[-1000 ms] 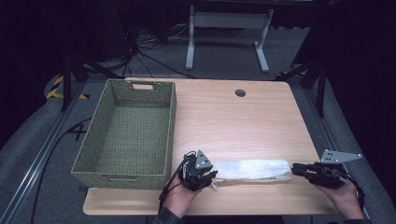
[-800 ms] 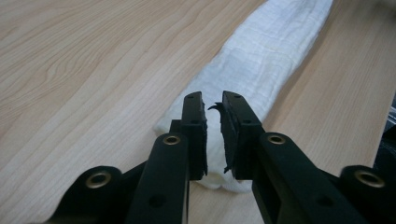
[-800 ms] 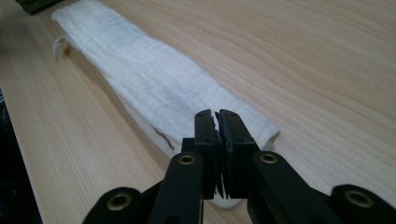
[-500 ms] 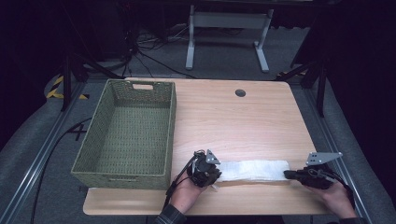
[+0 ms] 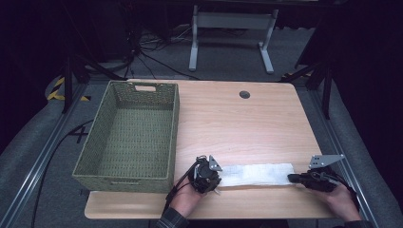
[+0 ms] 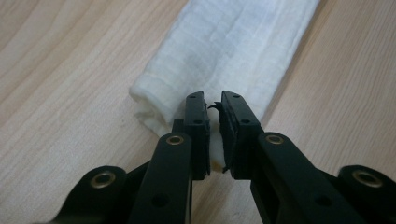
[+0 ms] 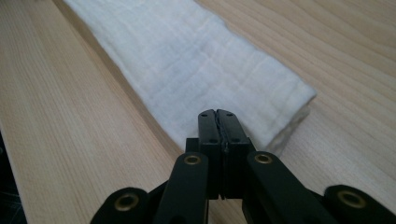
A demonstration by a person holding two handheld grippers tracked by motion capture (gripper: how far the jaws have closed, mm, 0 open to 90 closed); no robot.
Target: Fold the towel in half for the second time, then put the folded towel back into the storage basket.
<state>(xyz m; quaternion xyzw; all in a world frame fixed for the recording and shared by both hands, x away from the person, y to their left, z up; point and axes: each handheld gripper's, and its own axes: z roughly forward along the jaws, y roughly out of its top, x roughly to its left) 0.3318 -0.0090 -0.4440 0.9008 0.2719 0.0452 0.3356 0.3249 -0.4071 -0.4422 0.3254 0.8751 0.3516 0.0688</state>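
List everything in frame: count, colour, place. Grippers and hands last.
folded cloth: 1, white, long strip lying flat near the front edge of the table, between the two grippers
basket: 1, green woven, left part of the table, nothing inside
table: 1, light wood, with a round dark hole near its far edge
metal stand: 1, grey, on the floor beyond the table
cables: several, black, on the floor at the far left
left gripper: 1, black, jaws pinching the cloth's left end
right gripper: 1, black, jaws closed at the cloth's right end
hands: 2, at the front edge, left hand and right hand
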